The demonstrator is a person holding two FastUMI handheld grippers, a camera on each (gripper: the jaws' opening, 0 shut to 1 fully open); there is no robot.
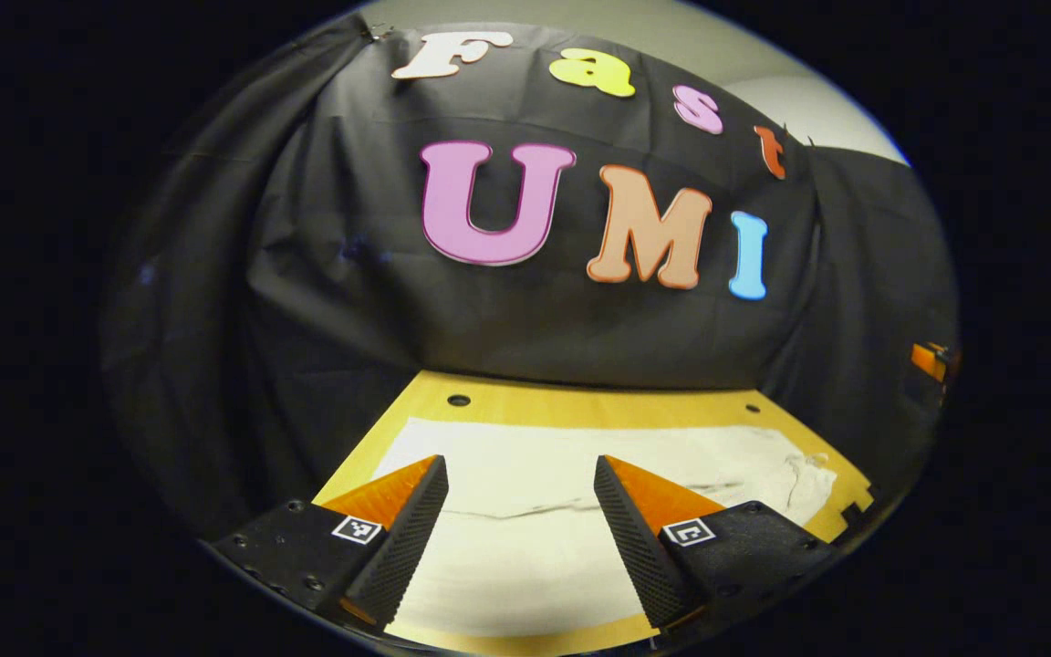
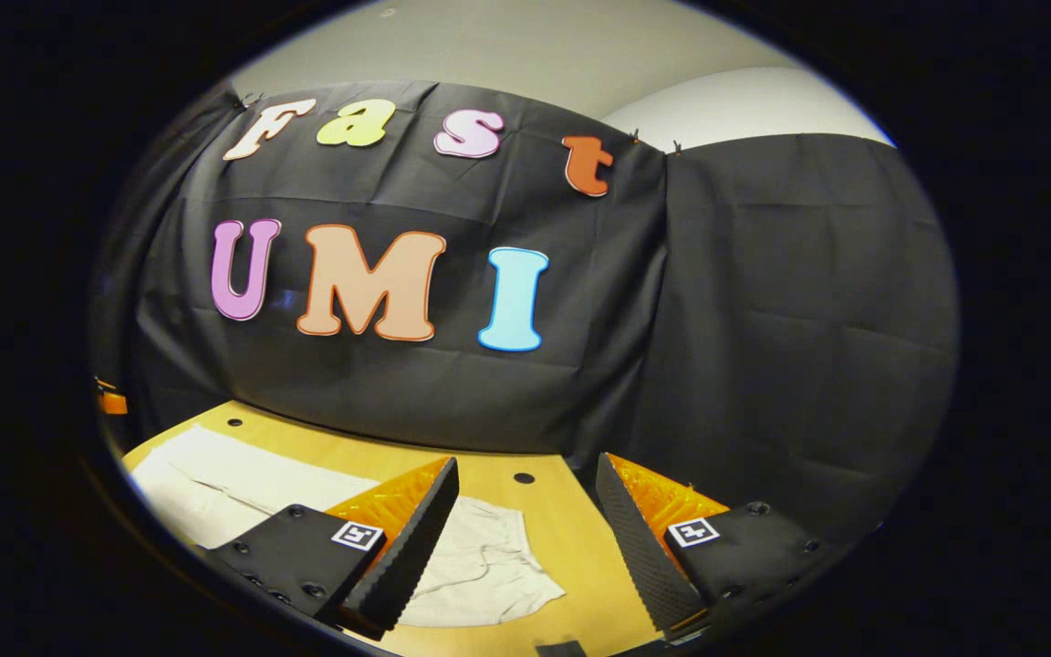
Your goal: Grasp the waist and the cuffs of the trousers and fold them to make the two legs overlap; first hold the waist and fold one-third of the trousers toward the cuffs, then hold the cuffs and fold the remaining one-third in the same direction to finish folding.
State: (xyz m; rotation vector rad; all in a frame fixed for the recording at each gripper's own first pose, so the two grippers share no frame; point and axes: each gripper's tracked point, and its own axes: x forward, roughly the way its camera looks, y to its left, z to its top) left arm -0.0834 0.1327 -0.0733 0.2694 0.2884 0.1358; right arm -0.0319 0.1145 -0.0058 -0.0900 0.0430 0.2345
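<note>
White trousers (image 1: 535, 511) lie flat and spread across the wooden table (image 1: 580, 406), legs side by side with a dark seam line between them. My left gripper (image 1: 521, 470) hovers open above the legs, nothing between its fingers. In the right gripper view the trousers (image 2: 243, 488) stretch left, and their gathered waist end (image 2: 489, 566) lies under my right gripper (image 2: 525, 470), which is open and holds nothing. In the left gripper view the crumpled waist end (image 1: 804, 484) is at the far right.
The table's back edge has small round holes (image 1: 459, 400) and meets the black cloth wall (image 1: 535, 338). An orange object (image 1: 931, 360) sits at the far right edge; another orange object (image 2: 110, 400) shows at the left of the right gripper view.
</note>
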